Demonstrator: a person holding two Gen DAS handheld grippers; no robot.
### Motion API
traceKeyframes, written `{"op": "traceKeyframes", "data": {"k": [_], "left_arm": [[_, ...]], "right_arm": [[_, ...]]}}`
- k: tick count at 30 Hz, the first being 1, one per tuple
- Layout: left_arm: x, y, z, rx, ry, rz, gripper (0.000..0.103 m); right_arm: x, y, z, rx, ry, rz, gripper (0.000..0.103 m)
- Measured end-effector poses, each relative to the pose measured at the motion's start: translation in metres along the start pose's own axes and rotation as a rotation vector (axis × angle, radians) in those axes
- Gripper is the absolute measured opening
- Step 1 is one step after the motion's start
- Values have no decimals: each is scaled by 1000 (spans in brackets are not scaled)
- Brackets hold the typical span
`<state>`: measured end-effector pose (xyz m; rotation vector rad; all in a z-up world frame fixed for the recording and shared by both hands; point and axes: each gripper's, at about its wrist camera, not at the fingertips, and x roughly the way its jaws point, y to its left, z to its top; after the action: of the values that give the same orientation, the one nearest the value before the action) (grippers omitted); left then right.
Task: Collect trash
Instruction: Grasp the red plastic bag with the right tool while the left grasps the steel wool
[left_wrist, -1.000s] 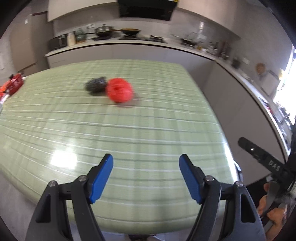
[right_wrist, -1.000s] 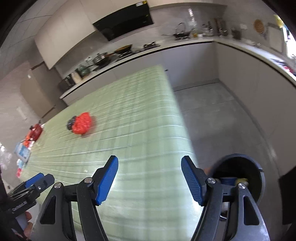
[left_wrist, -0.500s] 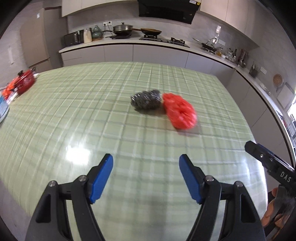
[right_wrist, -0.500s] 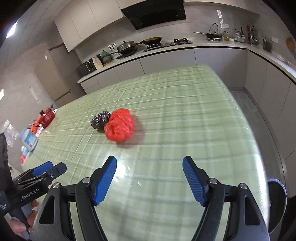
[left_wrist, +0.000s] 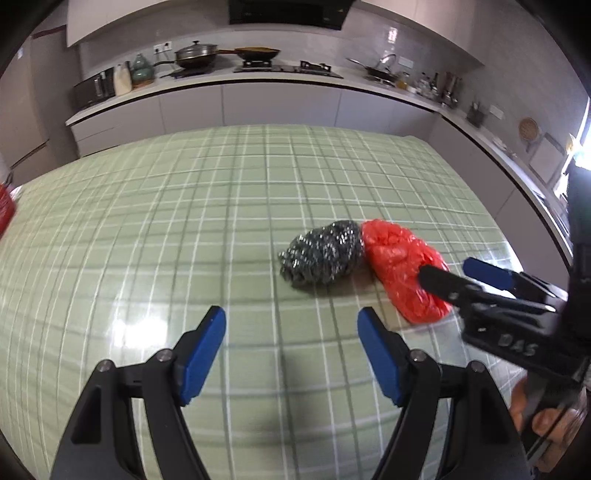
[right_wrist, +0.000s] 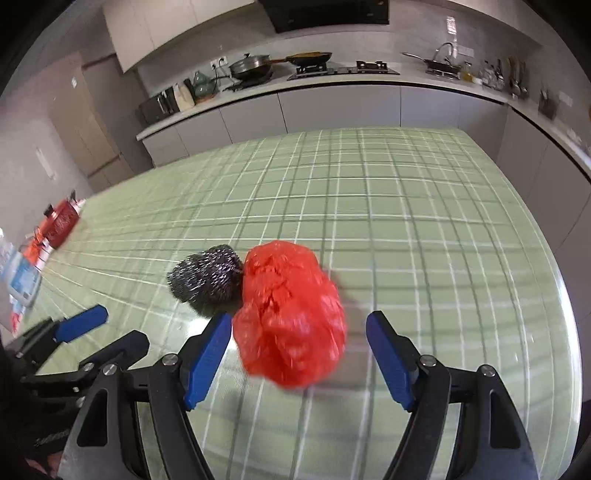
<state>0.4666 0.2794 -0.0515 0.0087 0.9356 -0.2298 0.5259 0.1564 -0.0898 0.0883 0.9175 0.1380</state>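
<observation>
On the counter at the back a lidded pot (left_wrist: 195, 55) and a frying pan (left_wrist: 256, 53) stand on the hob; what they contain cannot be seen. The table (left_wrist: 147, 221) wears a glossy green cloth checked in white lines. On it lie a crumpled red plastic bag (right_wrist: 290, 314), thin and shiny, and a steel wool scourer (right_wrist: 205, 275), a tangled grey-silver ball, touching each other side by side. The right gripper (right_wrist: 299, 354) has its blue-padded jaws apart and still widening, the bag lying between them with neither pad pressing on it. The left gripper (left_wrist: 291, 350) stands open and empty, just short of the scourer.
</observation>
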Motion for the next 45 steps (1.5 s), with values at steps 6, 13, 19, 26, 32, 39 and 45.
{"op": "traceKeyframes", "data": {"k": [6,13,19,26,32,39,45], "left_arm": [[13,0,14,23,18,-13,75],[24,-14,28,61,22,-38,75],[45,-29,41,110,42,-50,75],[64,-37,45,135,60,-73,69],[61,-35,35,120,58,-86,62],[49,-31,17,76,47,-102,55],[29,-33,3,80,36,-114,54]], "right_arm": [[29,-6,9,17,42,26,77],[34,-17,11,31,23,8,49],[22,-45,6,87,19,-15,50],[23,-49,6,124,24,-18,71],[33,-46,8,141,32,-45,71],[32,-47,7,169,34,-43,48],[12,-59,-5,198,5,-40,47]]}}
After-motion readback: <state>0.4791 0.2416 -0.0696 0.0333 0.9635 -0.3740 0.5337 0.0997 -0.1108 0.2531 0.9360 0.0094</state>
